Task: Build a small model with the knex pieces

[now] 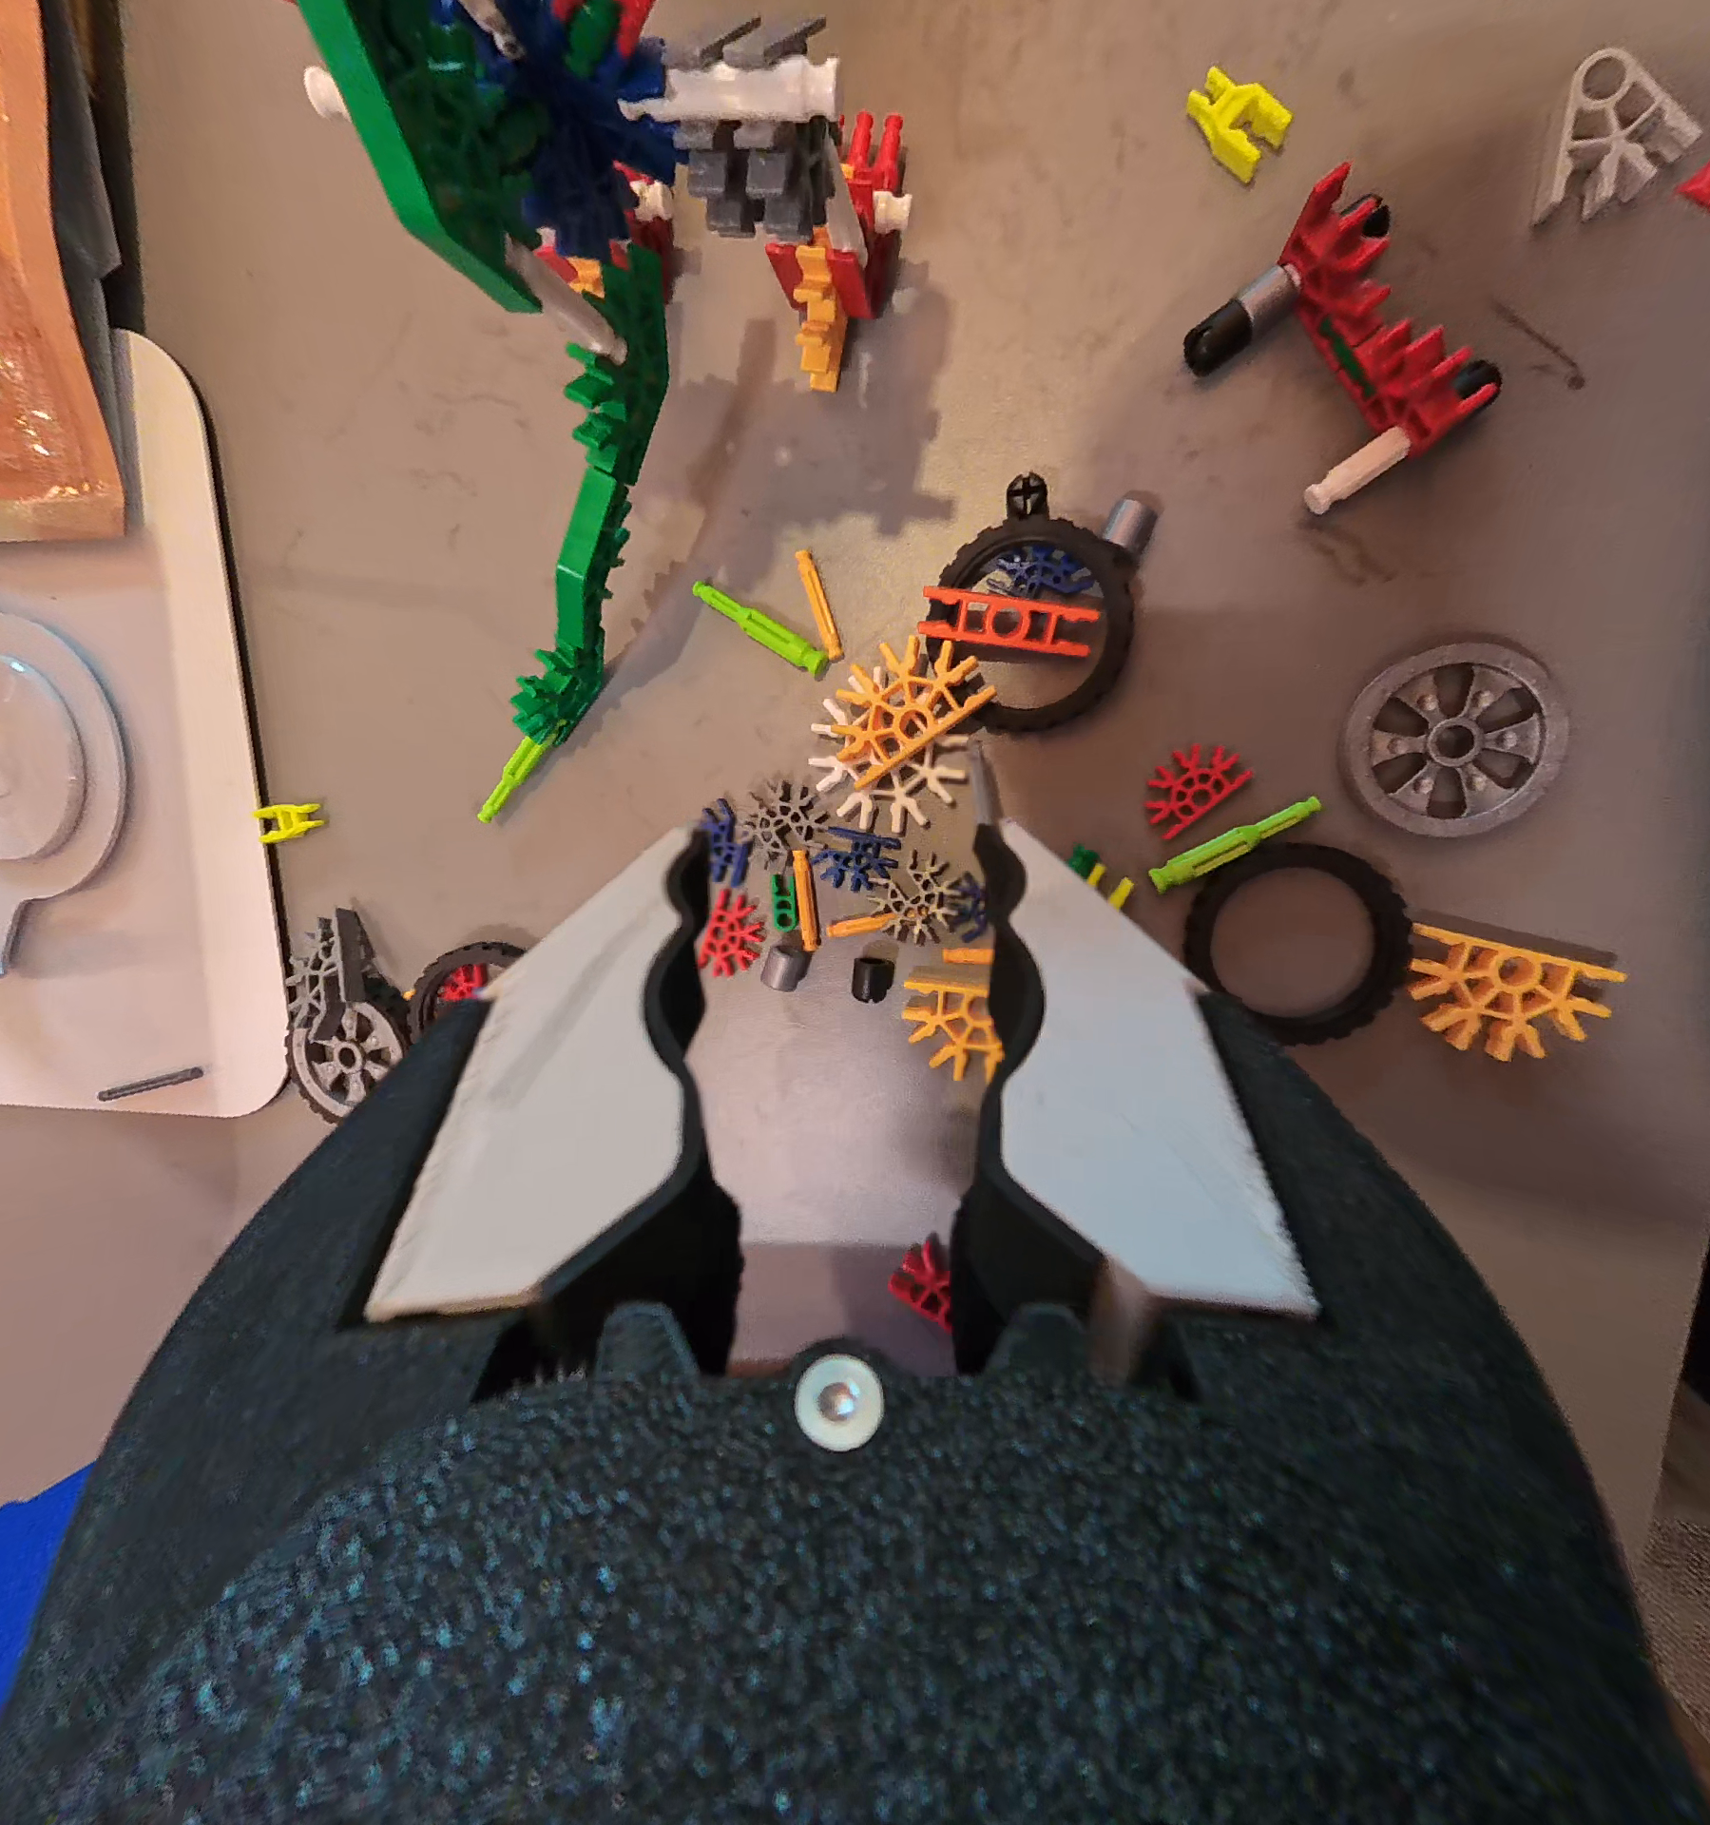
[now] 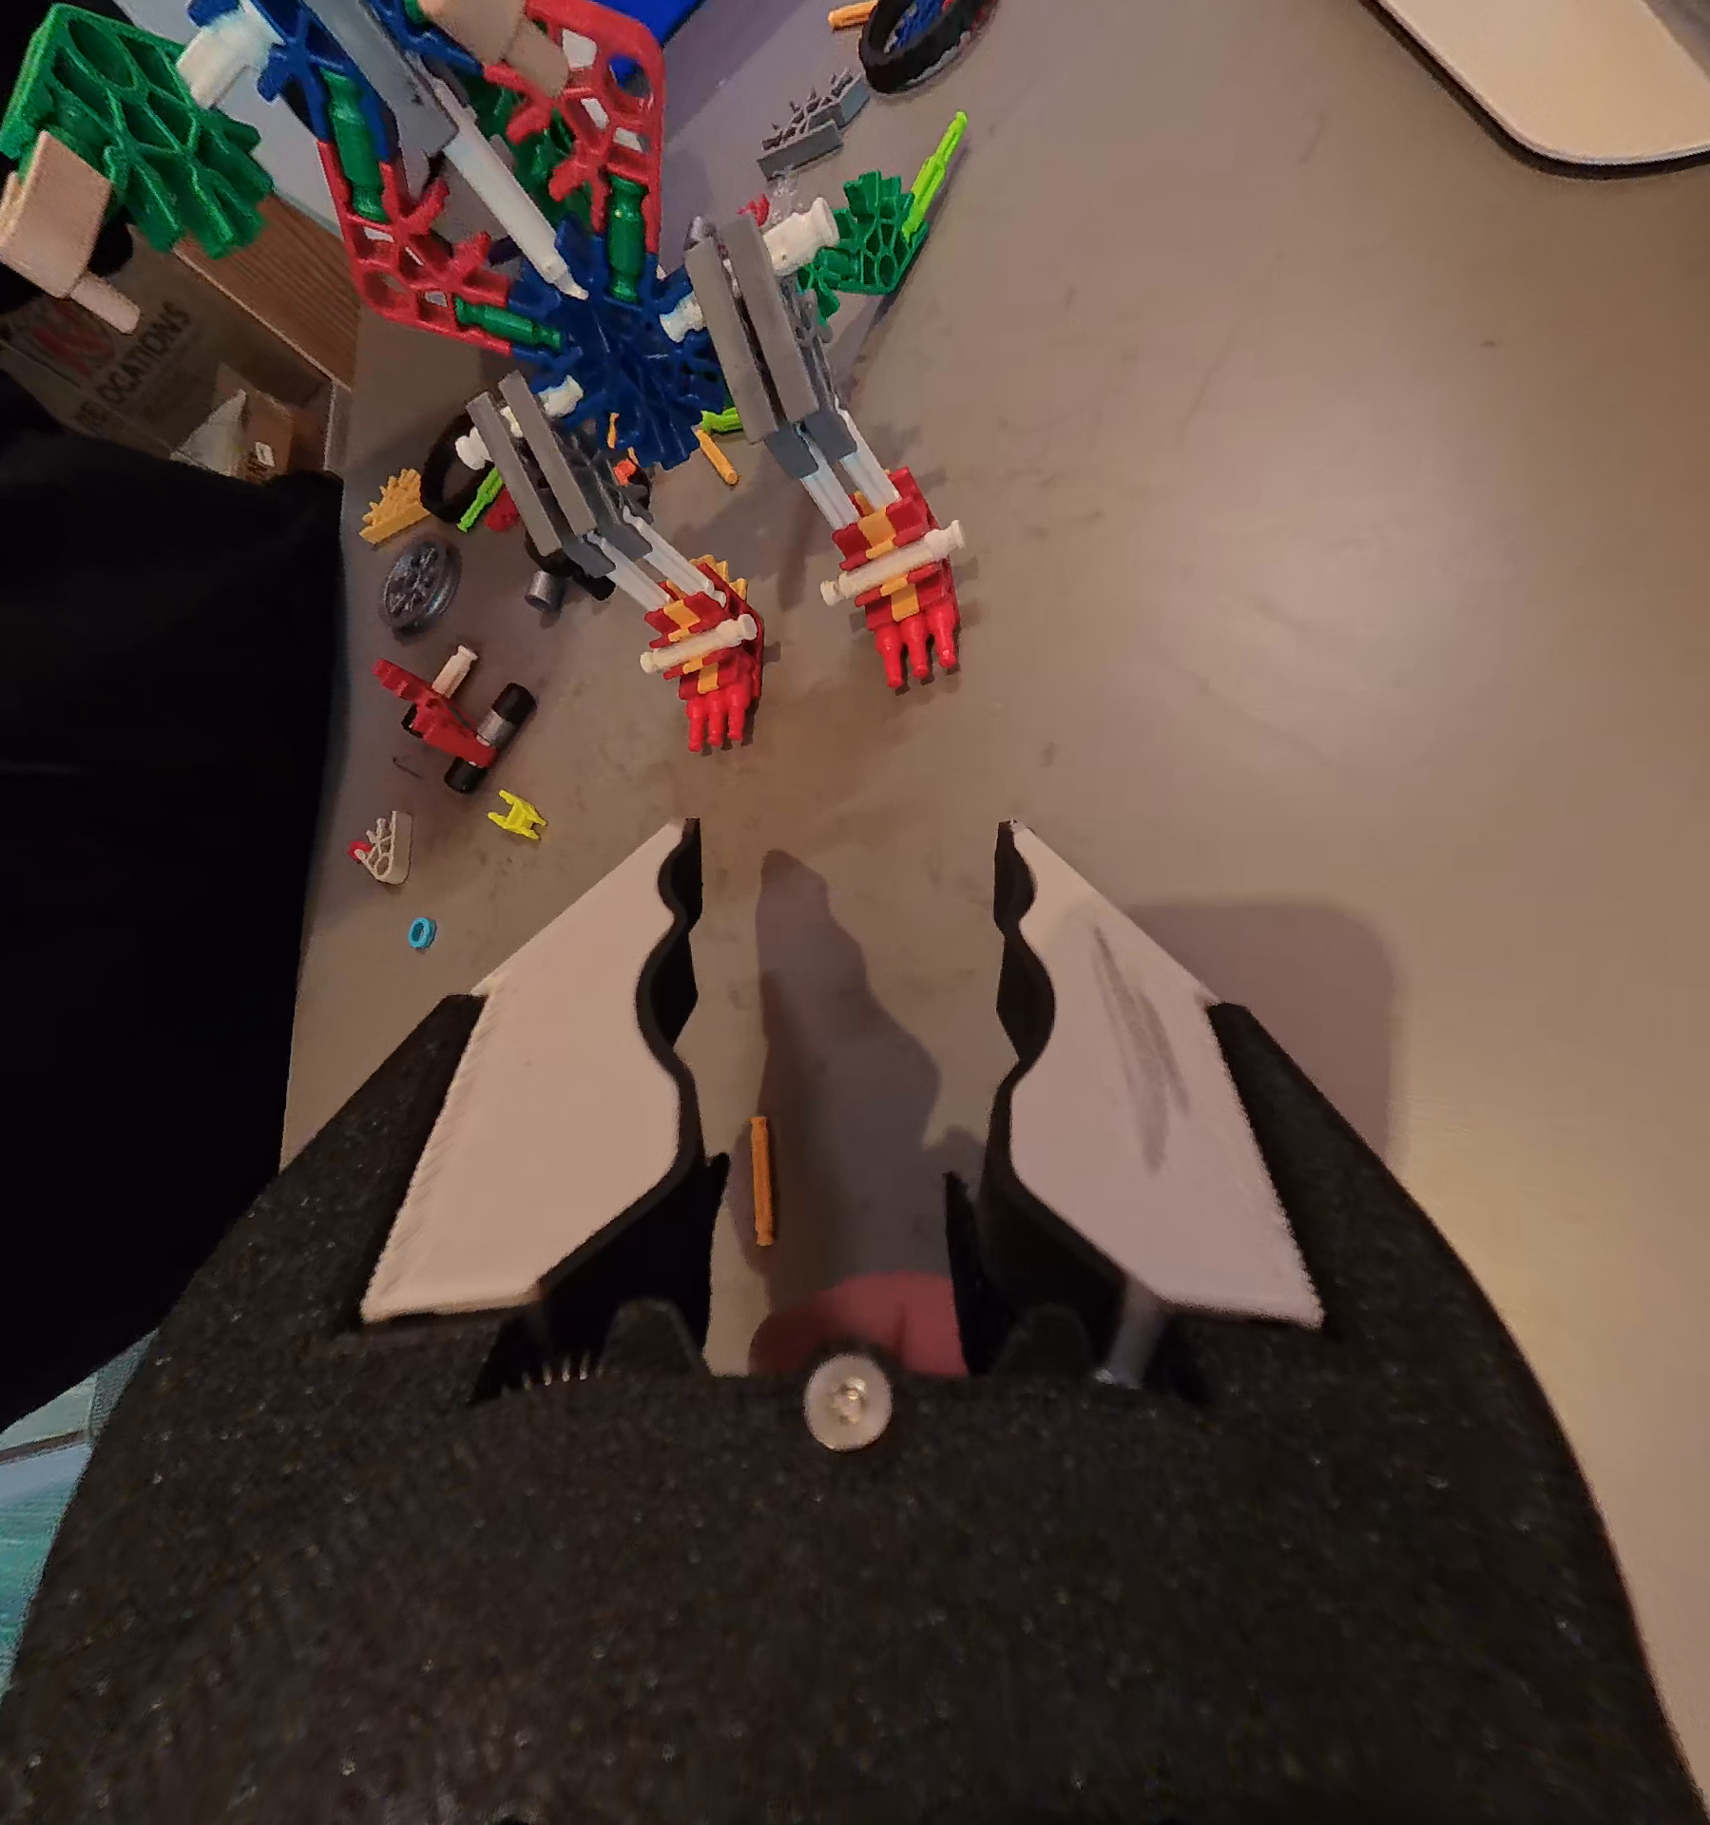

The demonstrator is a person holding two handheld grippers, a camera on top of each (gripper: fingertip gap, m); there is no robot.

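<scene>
My left gripper (image 1: 841,839) is open and empty, held above a heap of small connector pieces (image 1: 831,889) on the grey table (image 1: 416,553): blue, grey, red and orange snowflake shapes and short rods. An orange and a white connector (image 1: 895,736) lie just beyond its tips. My right gripper (image 2: 846,834) is open and empty over bare table. A short orange rod (image 2: 762,1180) lies between its fingers near the base. Ahead of it stands a built model (image 2: 623,336) of blue, red, green and grey pieces with two red feet (image 2: 895,593).
Black tyres (image 1: 1295,943) (image 1: 1033,632), a grey wheel hub (image 1: 1453,741), a red piece with black rods (image 1: 1364,326) and yellow-green rods lie around the heap. A white board (image 1: 169,790) sits left. A cardboard box (image 2: 189,375) stands beyond the table's left edge. About 20 centimeters separates my left fingertips from my right. The grey wheel hub (image 1: 1453,741) sits 9 centimeters or so from the ends of my left fingers.
</scene>
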